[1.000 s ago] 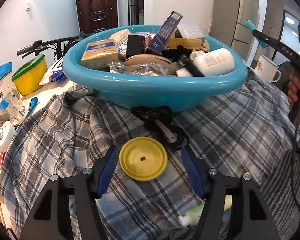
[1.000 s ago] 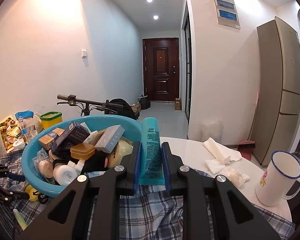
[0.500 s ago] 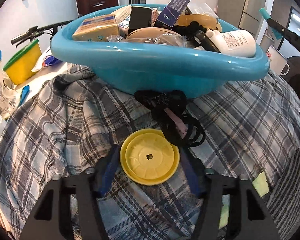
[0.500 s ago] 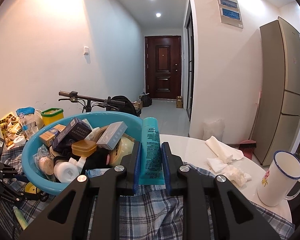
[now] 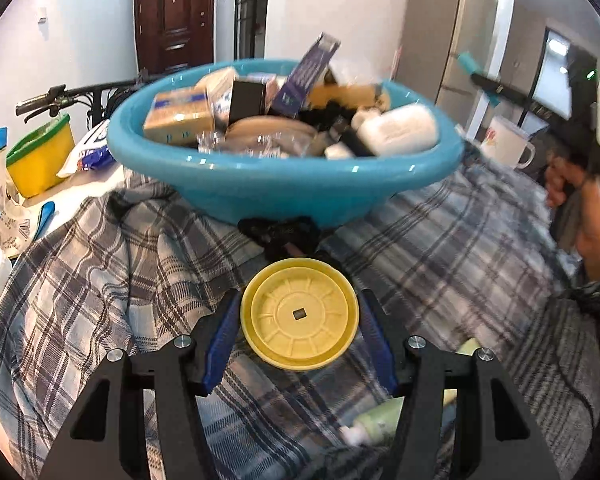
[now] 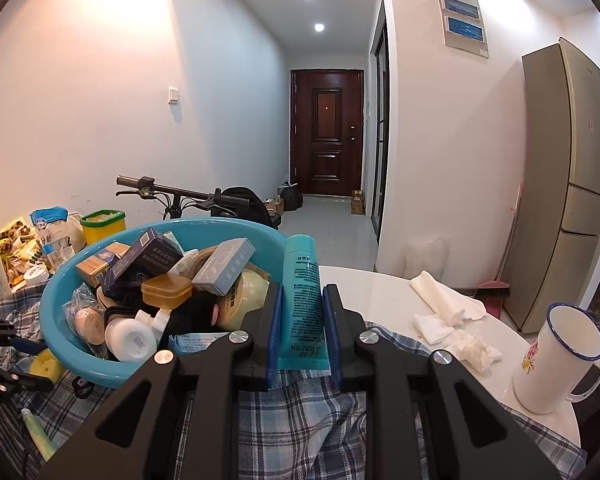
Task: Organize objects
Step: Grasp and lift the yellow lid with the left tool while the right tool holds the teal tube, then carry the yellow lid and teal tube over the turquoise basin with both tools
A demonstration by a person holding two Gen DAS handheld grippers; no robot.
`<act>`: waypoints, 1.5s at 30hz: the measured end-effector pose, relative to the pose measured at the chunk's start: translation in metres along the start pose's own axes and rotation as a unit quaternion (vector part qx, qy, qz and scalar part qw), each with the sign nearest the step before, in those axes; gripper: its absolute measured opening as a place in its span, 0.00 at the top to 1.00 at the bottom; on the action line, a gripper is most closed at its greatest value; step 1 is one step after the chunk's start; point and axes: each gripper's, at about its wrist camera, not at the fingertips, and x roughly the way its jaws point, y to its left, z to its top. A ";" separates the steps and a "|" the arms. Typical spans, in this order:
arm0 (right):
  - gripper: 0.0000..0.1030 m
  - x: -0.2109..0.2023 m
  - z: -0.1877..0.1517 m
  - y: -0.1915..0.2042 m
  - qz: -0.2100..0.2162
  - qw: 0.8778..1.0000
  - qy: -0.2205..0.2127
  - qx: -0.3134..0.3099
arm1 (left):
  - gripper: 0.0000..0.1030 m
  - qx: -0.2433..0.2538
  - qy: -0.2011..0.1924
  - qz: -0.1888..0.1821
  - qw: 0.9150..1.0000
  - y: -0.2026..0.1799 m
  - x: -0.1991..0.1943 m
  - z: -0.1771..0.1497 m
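1. Since a second ago, the yellow lid (image 5: 299,317) has been closed in upon by the left gripper (image 5: 298,334): its blue pads (image 5: 219,342), formerly well apart from the rim, are now seen right against both sides of the lid, which appears lifted slightly off the plaid cloth (image 5: 120,280). The right gripper (image 6: 302,328) has barely been moved.
2. The lid is held flat between the left fingers, directly ahead of the camera; being round, no long axis is offered.
3. The teal tube (image 6: 303,300) is clamped upright in the right gripper, its crimped end at the bottom.
4. The blue basin (image 5: 284,184), heaped with boxes and bottles, lies just beyond the lid, straight ahead; it is judged the likely destination, and the left gripper is the nearer to its front wall.
5. A black tangled item (image 5: 280,232) is lodged between lid and basin, and a pale green tube (image 5: 374,424) is lying below the right finger.
6. A white mug (image 6: 556,360) and crumpled tissues (image 6: 448,312) are set well aside.
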 end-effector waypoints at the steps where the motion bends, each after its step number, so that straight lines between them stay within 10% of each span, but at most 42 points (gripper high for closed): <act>1: 0.81 0.000 0.000 0.000 -0.001 1.000 0.001 -0.001 | 0.41 -0.002 -0.010 -0.009 1.000 0.000 -0.006 0.000; 14: 0.81 -0.011 0.005 0.010 0.009 1.000 -0.026 -0.012 | 0.41 -0.033 -0.095 -0.127 0.987 0.006 -0.051 0.005; 34: 0.81 -0.034 0.137 0.127 0.076 0.985 -0.124 -0.090 | 0.41 -0.073 -0.139 -0.029 0.987 0.030 -0.060 0.003; 45: 0.81 -0.027 0.159 0.128 0.120 0.980 -0.151 -0.054 | 0.41 -0.094 -0.210 -0.003 0.973 0.042 -0.080 0.001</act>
